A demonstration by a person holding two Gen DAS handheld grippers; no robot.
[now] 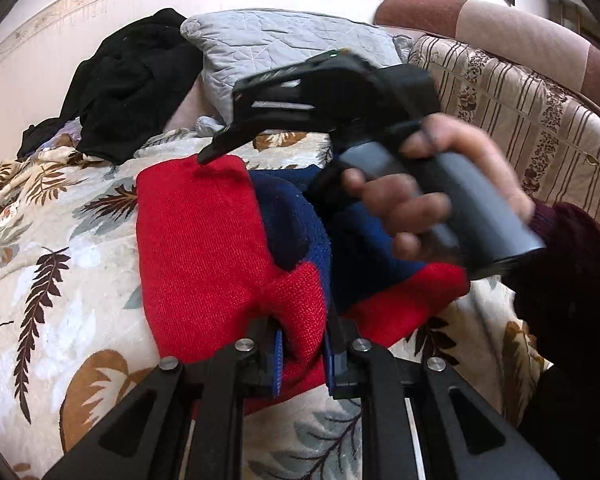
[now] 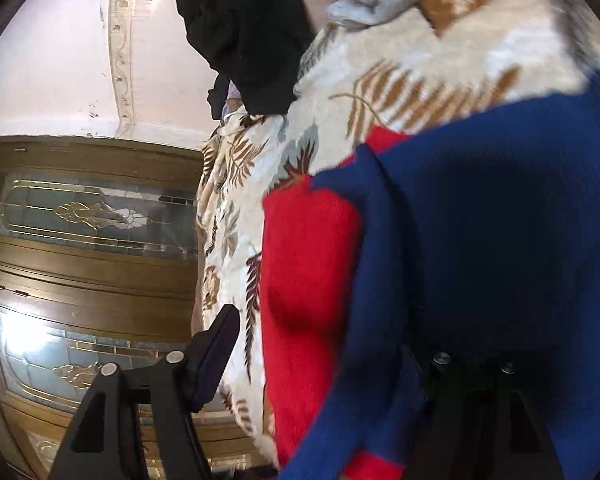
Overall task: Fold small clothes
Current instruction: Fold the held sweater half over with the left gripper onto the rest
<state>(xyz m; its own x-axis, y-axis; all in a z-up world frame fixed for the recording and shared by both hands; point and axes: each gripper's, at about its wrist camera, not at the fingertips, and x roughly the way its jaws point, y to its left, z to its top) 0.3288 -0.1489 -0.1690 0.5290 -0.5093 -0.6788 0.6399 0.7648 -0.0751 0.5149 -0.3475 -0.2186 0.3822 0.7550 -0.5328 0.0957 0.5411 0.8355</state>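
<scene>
A small red and navy knit garment (image 1: pixel 204 240) lies on a leaf-print blanket (image 1: pixel 52 248). My left gripper (image 1: pixel 302 356) is shut on the garment's near red edge, the fabric pinched between its blue pads (image 1: pixel 277 360). My right gripper (image 1: pixel 220 148), held by a hand, hovers over the garment's far side with its tip just above the red part. In the right wrist view the garment (image 2: pixel 480 240) fills the right half. The right gripper (image 2: pixel 324 364) has its jaws wide apart; the left finger (image 2: pixel 216 360) is free and the right one is hidden behind the navy fabric.
A black garment (image 1: pixel 128 84) and a grey quilted pillow (image 1: pixel 284 44) lie at the back of the bed. A striped cover (image 1: pixel 520 120) rises at the right. A wooden door with glass panels (image 2: pixel 88 216) stands beyond the bed's edge.
</scene>
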